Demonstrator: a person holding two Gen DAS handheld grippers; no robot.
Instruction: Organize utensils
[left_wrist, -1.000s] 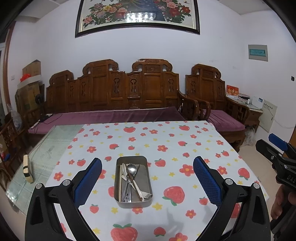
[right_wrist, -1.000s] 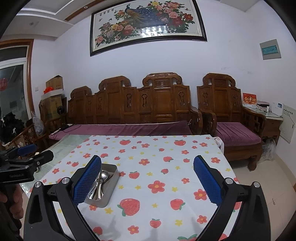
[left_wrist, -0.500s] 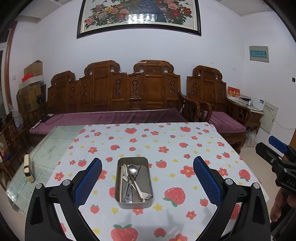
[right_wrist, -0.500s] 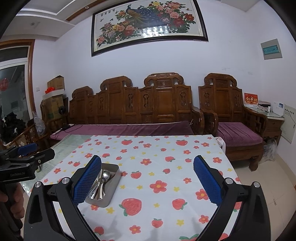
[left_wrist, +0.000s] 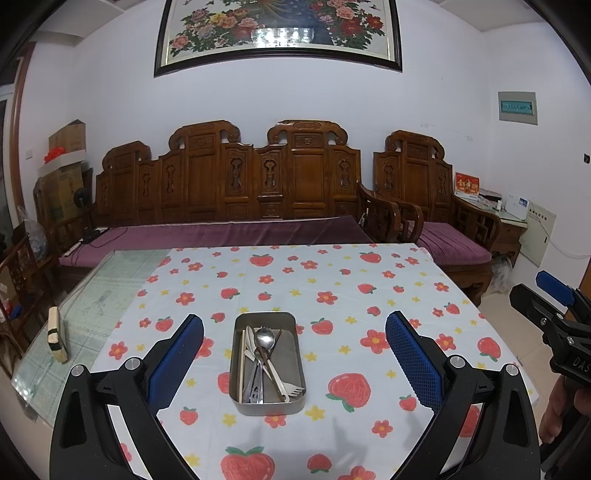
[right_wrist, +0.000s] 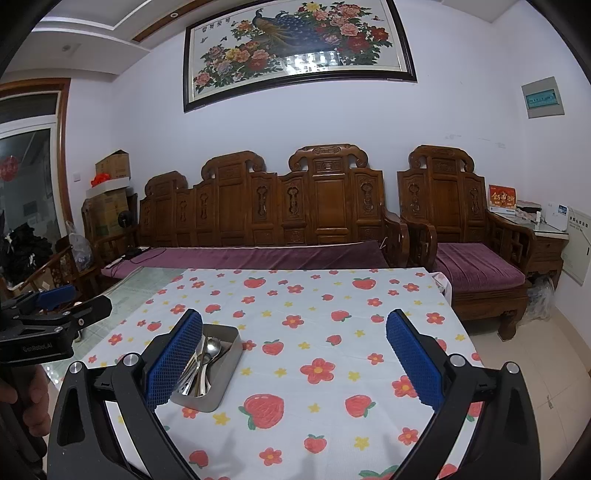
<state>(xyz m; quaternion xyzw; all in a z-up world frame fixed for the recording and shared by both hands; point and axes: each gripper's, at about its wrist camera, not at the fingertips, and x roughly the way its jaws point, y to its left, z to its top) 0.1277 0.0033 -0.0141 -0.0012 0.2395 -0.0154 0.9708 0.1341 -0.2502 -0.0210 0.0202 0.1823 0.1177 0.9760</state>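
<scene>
A rectangular metal tray (left_wrist: 266, 400) is seen on the strawberry-print tablecloth (left_wrist: 332, 295), with a spoon (left_wrist: 265, 338), a fork (left_wrist: 291, 390) and other utensils lying lengthwise inside it. The left gripper (left_wrist: 294, 363) is held with its blue-padded fingers (left_wrist: 173, 363) spread wide and nothing between them; the tray lies centred in the gap, below and slightly ahead of the fingertips, touched by neither. The right gripper (right_wrist: 294, 363) is likewise spread wide and empty, and from its view the tray (right_wrist: 221, 387) sits off to the left, partly hidden behind the left-hand finger (right_wrist: 171, 363) (contact cannot be judged there). A carved wooden sofa (left_wrist: 236, 192) stands beyond the table.
</scene>
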